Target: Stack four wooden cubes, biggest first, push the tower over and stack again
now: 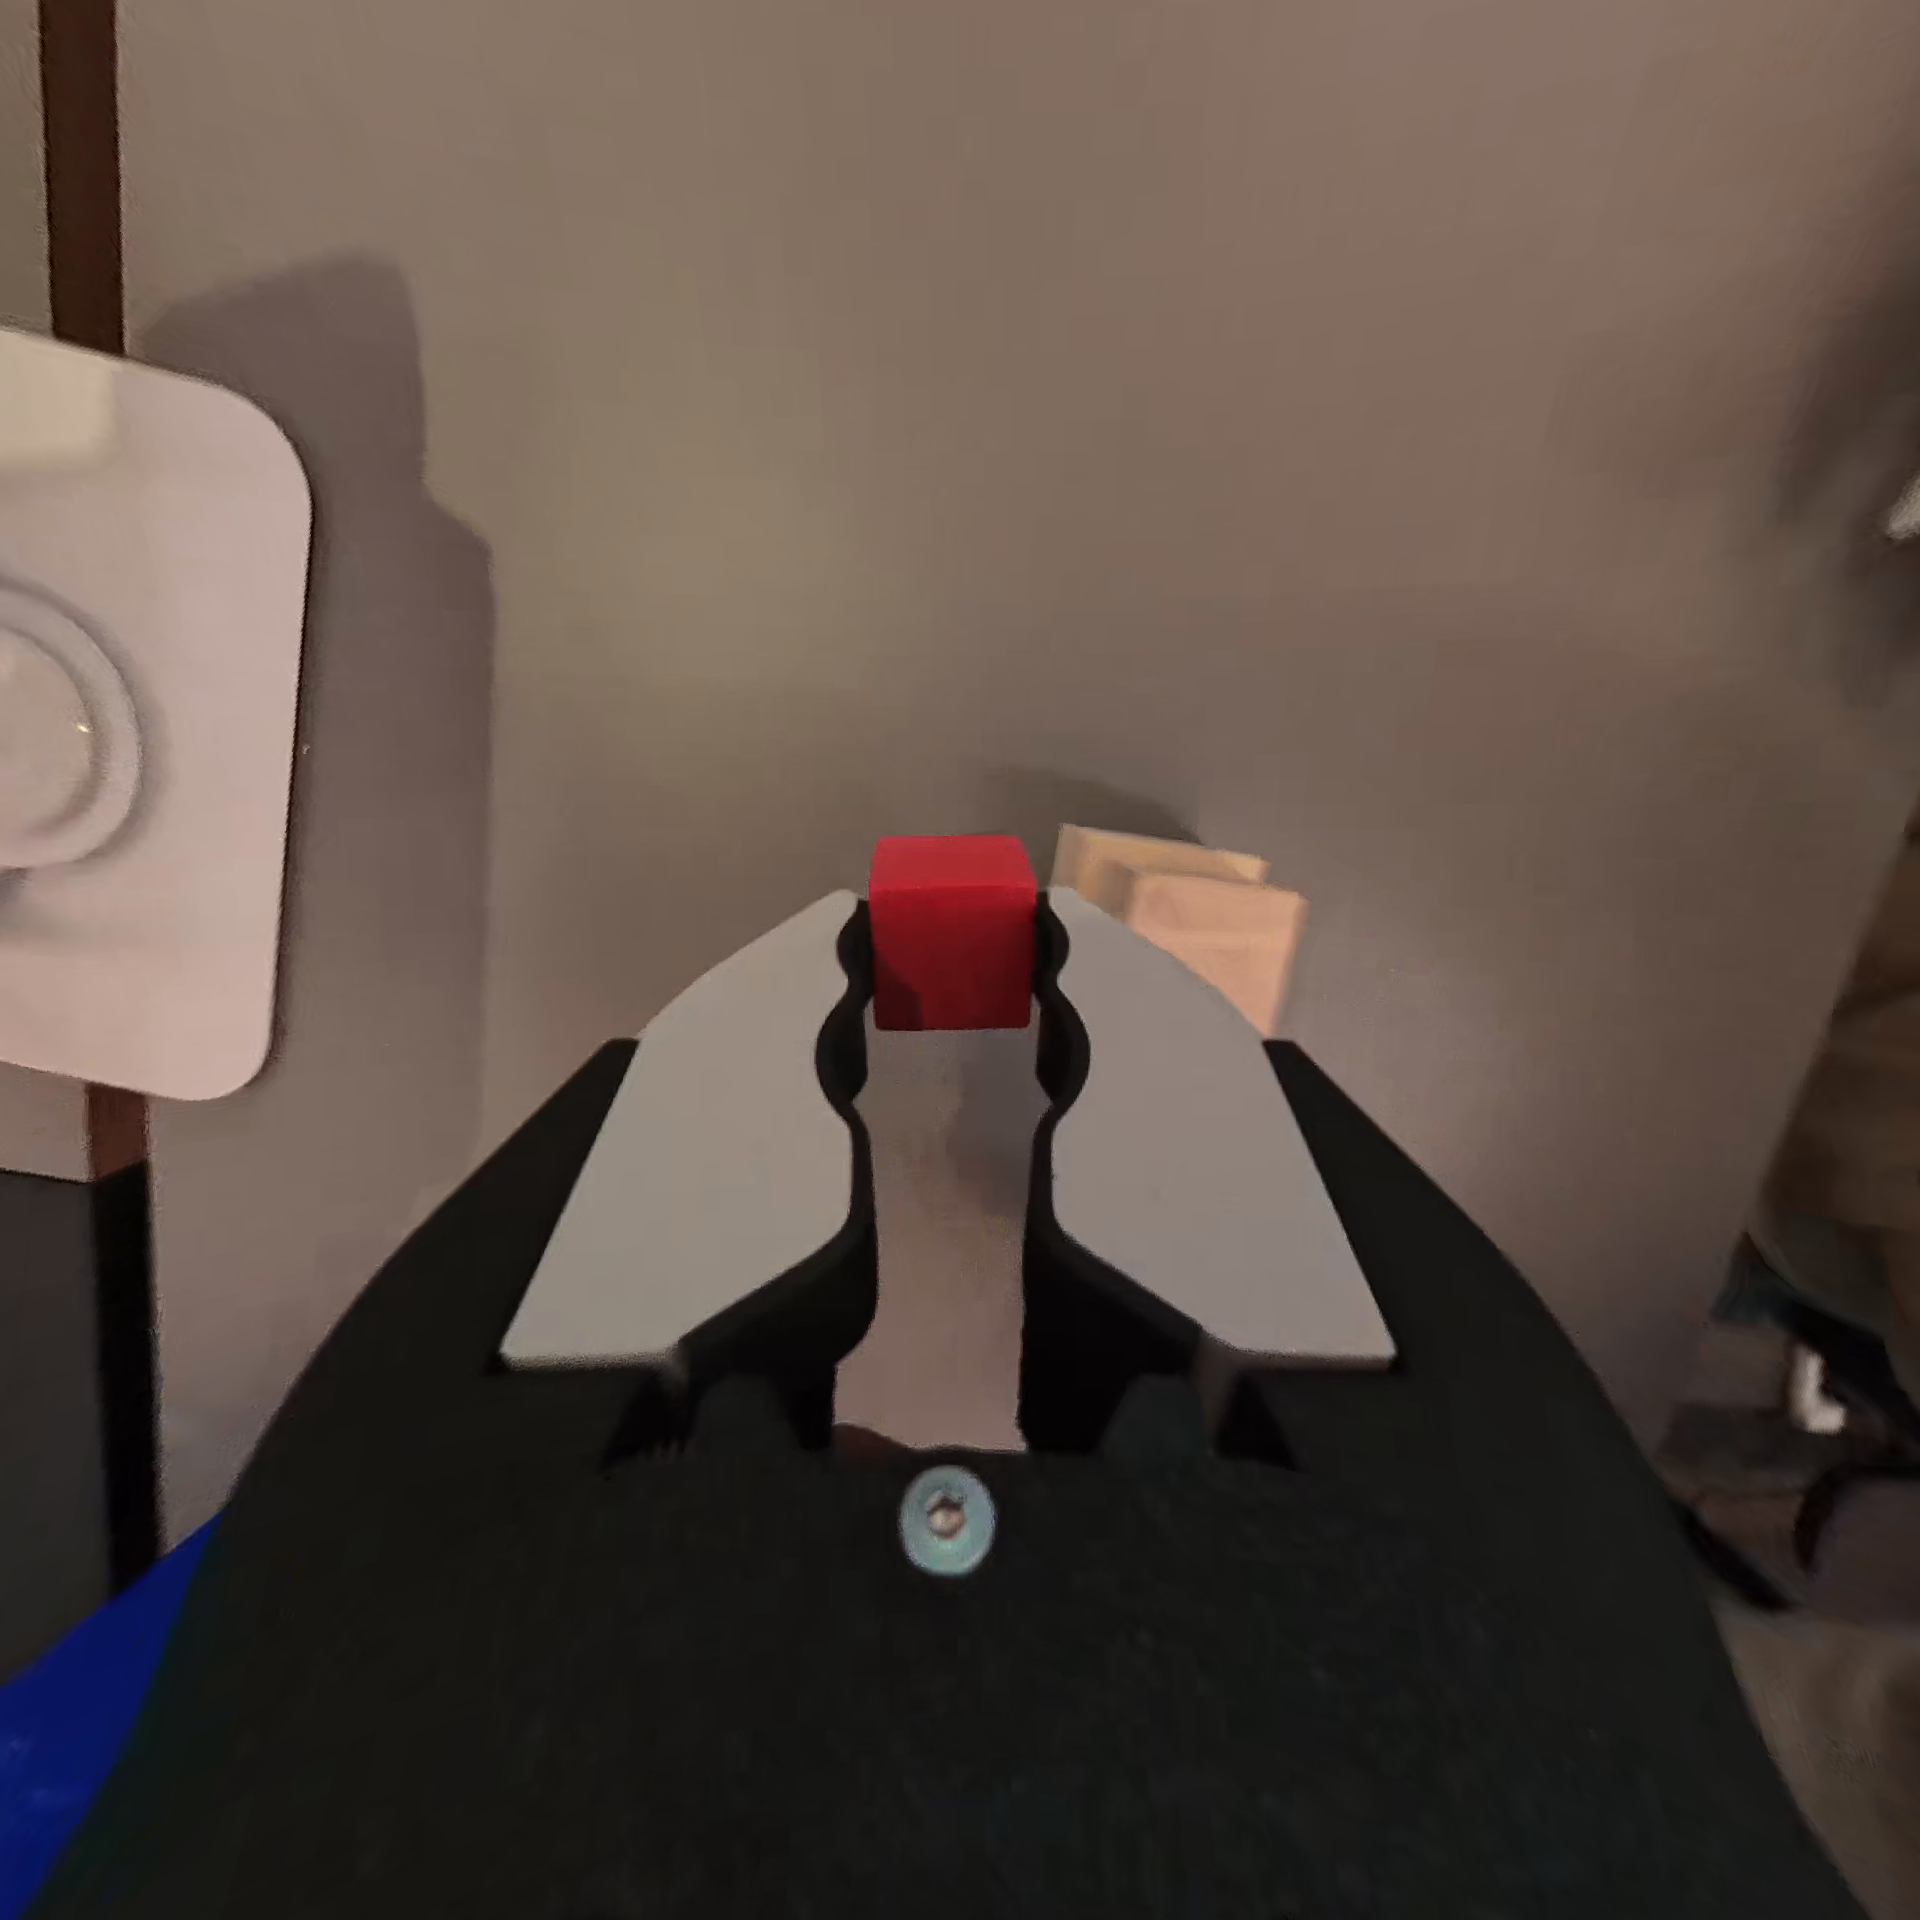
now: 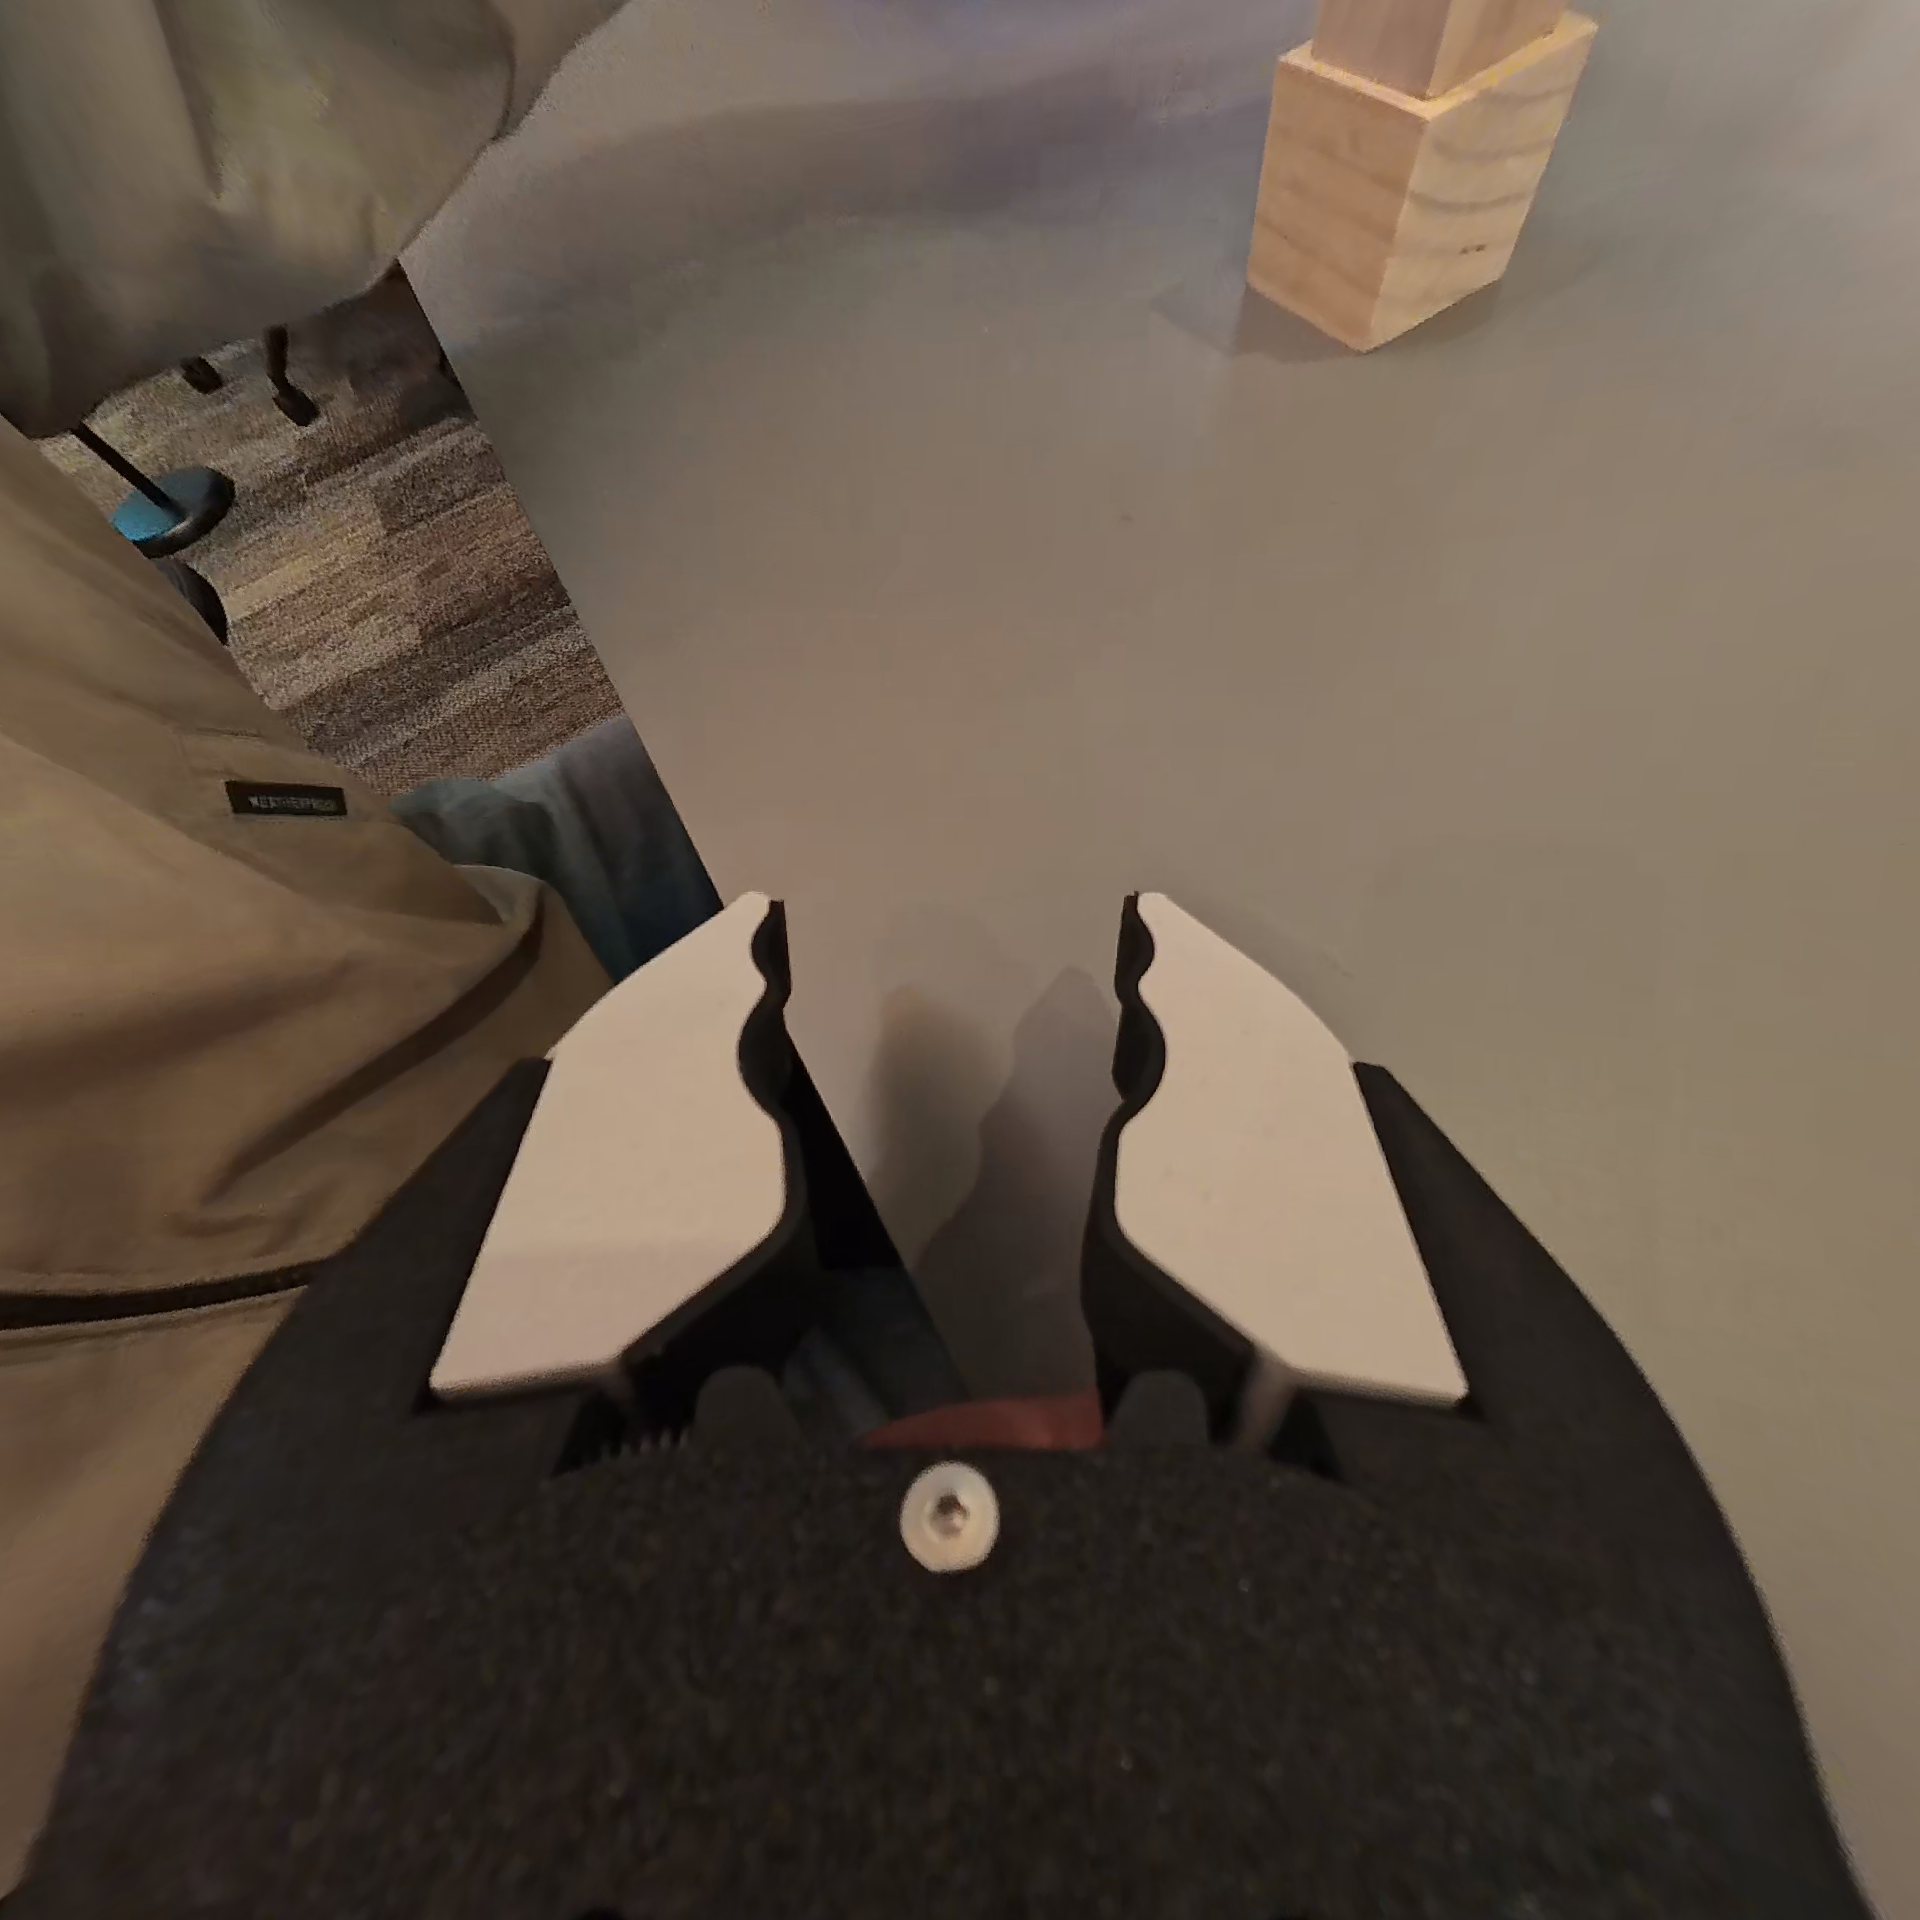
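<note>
Left wrist view: my left gripper (image 1: pixel 953 914) clamps small red wooden cube (image 1: pixel 953 932) squarely, faces level; right gripper (image 2: pixel 953 914) gapes, empty; pale wooden stack (image 2: pixel 1418 177) upright.

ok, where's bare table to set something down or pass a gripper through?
Free: the grey table between the right hand-held gripper and the wooden stack, bordered on the left by the table edge. Crowded: around the stack, where the left hand-held gripper holds the red cube beside it.

Left gripper (image 1: pixel 951 935) is clamped at its fingertips; right gripper (image 2: pixel 951 914) hangs with jaws apart.
</note>
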Tool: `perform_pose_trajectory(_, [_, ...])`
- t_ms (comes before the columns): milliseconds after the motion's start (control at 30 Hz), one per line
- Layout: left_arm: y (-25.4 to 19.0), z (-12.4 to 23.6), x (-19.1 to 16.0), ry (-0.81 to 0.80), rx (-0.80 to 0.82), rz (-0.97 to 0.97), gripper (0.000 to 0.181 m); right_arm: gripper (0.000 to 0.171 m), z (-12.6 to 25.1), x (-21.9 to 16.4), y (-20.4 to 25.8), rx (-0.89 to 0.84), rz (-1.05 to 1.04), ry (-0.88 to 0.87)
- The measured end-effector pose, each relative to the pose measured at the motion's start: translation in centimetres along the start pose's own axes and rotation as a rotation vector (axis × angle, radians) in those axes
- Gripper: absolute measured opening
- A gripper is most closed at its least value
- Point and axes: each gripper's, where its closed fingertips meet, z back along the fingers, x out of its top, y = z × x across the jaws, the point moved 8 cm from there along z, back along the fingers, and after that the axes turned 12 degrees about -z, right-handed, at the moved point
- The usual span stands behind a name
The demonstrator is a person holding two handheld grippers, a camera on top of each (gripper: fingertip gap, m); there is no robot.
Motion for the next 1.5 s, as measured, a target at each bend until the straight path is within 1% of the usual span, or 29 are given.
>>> perform_pose_trajectory(100, [-2.7, 1.6, 0.2, 0.066, -0.016, -0.099, 0.028, 0.06, -0.1, 0.0, 0.2, 0.001, 0.004, 0.002])
perform_pose_trajectory(167, [-4.2, 1.2, 0.1, 0.099, -0.043, -0.125, 0.028, 0.06, -0.2, 0.0, 0.3, 0.003, 0.007, 0.006])
perform_pose_trajectory(267, [-5.4, -0.5, -0.4, 0.166, -0.061, -0.157, 0.028, 0.06, -0.3, 0.0, 0.4, 0.005, 0.01, 0.009])
perform_pose_trajectory(500, [-5.9, -2.3, -0.2, 0.151, -0.11, -0.128, 0.028, 0.06, -0.1, 0.1, 0.7, 0.001, 0.02, 0.008])
perform_pose_trajectory(667, [-5.9, -2.9, -0.4, 0.193, -0.112, -0.134, 0.028, 0.06, 0.1, 0.1, 0.7, -0.001, 0.022, 0.006])
perform_pose_trajectory(733, [-6.0, -3.0, -0.5, 0.183, -0.121, -0.132, 0.028, 0.06, 0.1, 0.1, 0.7, 0.0, 0.023, 0.004])
perform_pose_trajectory(833, [-5.9, -2.8, -0.5, 0.167, -0.109, -0.114, 0.041, 0.06, 0.2, 0.2, 0.8, -0.001, 0.026, 0.002])
perform_pose_trajectory(867, [-5.9, -2.6, -0.5, 0.158, -0.092, -0.107, 0.048, 0.06, 0.3, 0.3, 0.9, -0.002, 0.028, 0.001])
perform_pose_trajectory(933, [-6.2, -1.4, -0.4, 0.11, -0.072, -0.087, 0.055, 0.06, 0.4, 0.7, 1.3, -0.002, 0.035, -0.008])
perform_pose_trajectory(1000, [-7.3, 1.0, -0.3, 0.018, -0.028, -0.065, 0.056, 0.059, 0.6, 1.3, 2.1, 0.014, 0.039, -0.036])
perform_pose_trajectory(1100, [-11.3, 5.6, -0.2, -0.224, 0.11, -0.025, 0.055, 0.057, 0.7, 1.5, 3.9, 0.052, 0.048, -0.087])
perform_pose_trajectory(1167, [-15.3, 8.2, -0.7, -0.364, 0.269, 0.01, 0.055, 0.057, 0.4, 0.9, 5.4, 0.084, 0.059, -0.098])
perform_pose_trajectory(1233, [-20.1, 9.5, -1.5, -0.506, 0.424, 0.067, 0.054, 0.057, -0.2, -0.2, 7.1, 0.123, 0.082, -0.087])
perform_pose_trajectory(1267, [-22.8, 9.6, -1.8, -0.581, 0.484, 0.095, 0.052, 0.057, -0.6, -0.9, 7.9, 0.145, 0.095, -0.076])
perform_pose_trajectory(1333, [-27.9, 8.6, -2.6, -0.699, 0.596, 0.186, 0.049, 0.055, -1.8, -2.8, 9.7, 0.188, 0.115, -0.029])
perform_pose_trajectory(1367, [-30.4, 7.5, -3.0, -0.723, 0.634, 0.23, 0.048, 0.056, -2.7, -4.0, 10.5, 0.19, 0.123, 0.004])
perform_pose_trajectory(1433, [-34.5, 4.7, -4.4, -0.697, 0.754, 0.337, 0.048, 0.056, -4.8, -6.5, 11.7, 0.152, 0.131, 0.067])
perform_pose_trajectory(1500, [-38.1, 1.4, -6.3, -0.66, 0.845, 0.46, 0.046, 0.057, -7.6, -9.6, 12.5, 0.076, 0.106, 0.144])
